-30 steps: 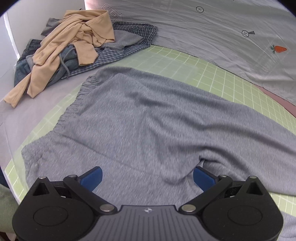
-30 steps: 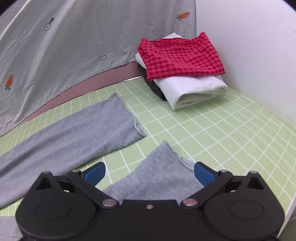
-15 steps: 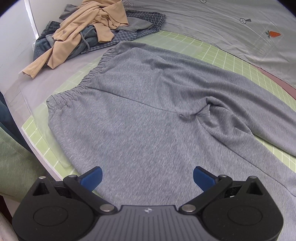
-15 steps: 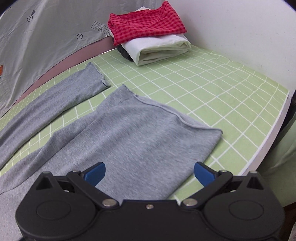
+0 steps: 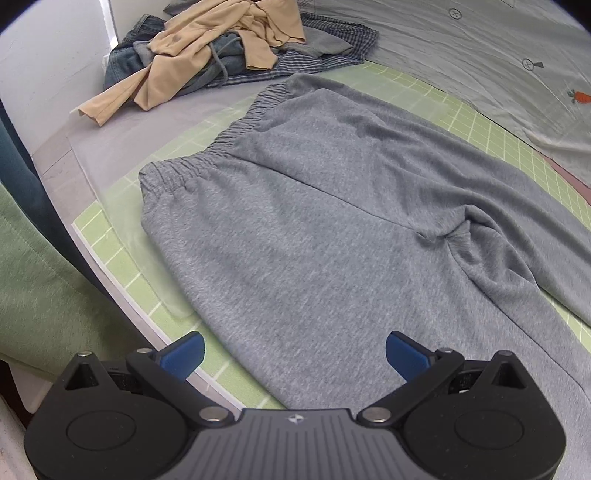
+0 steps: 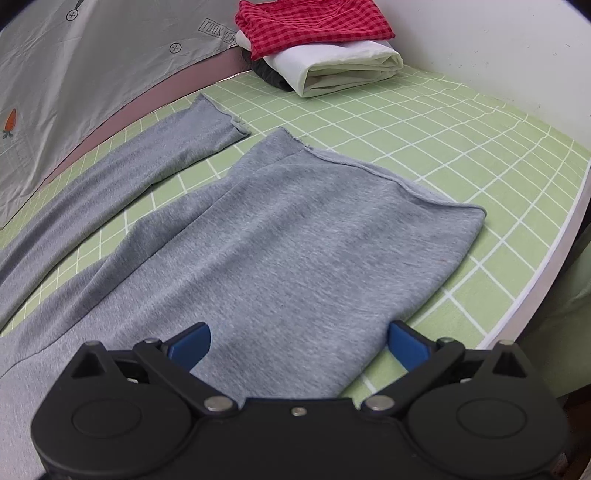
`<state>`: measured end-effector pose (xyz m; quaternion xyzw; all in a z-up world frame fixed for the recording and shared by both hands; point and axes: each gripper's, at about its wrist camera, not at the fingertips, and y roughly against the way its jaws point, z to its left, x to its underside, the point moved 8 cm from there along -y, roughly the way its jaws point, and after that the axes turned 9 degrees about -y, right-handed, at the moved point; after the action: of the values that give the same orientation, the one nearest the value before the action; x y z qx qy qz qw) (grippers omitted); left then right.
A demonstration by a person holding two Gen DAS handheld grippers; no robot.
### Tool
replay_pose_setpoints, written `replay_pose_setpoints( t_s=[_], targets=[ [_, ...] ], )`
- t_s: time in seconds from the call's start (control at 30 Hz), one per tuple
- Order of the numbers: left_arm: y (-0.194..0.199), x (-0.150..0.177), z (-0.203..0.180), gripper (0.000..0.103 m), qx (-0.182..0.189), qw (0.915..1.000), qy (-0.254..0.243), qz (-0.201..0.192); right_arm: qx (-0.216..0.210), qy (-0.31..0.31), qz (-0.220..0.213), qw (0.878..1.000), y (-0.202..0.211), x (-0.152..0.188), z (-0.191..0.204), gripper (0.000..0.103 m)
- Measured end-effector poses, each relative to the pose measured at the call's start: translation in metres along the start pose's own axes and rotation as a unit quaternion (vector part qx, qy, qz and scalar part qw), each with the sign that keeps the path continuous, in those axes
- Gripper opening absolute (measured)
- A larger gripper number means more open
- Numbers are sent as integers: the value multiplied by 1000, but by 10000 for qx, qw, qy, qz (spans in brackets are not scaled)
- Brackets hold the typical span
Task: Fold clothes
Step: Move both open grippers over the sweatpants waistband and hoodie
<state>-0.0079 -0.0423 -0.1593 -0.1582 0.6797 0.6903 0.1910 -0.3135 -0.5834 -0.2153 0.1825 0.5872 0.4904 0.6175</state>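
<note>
Grey sweatpants [image 5: 314, 229] lie spread flat on a green grid mat [image 5: 110, 258], waistband at the far left, both legs running right. My left gripper [image 5: 293, 352] is open and empty, above the near edge of the seat part. In the right wrist view the two leg ends [image 6: 295, 236] lie apart on the mat [image 6: 480, 155]. My right gripper [image 6: 299, 341] is open and empty, above the near leg's front edge.
A heap of unfolded clothes [image 5: 229, 48], tan, denim and checked, lies at the back left. A folded stack topped by red checked cloth [image 6: 314, 26] sits at the back right by the wall. A grey printed sheet [image 6: 92, 55] hangs behind. The mat's front edge [image 6: 546, 266] is close.
Both grippers have pulled back toward the table's near edge, so more of the sweatpants shows: the whole waistband on the left, the full near leg end on the right. Both stay open.
</note>
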Motion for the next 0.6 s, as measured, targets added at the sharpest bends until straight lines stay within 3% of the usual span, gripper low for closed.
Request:
replay_pose_setpoints(
  t_s=[0.33, 0.47, 0.6],
  targets=[
    [-32, -28, 57, 101, -134, 9980, 610, 111, 330, -56, 1, 9994, -5, 2, 10, 103],
    [-45, -41, 78, 93, -228, 9960, 847, 142, 511, -204, -26, 9985, -7, 0, 12, 103],
    [-56, -48, 93, 78, -271, 9940, 1038, 210, 693, -305, -49, 9971, -10, -1, 13, 103]
  ],
)
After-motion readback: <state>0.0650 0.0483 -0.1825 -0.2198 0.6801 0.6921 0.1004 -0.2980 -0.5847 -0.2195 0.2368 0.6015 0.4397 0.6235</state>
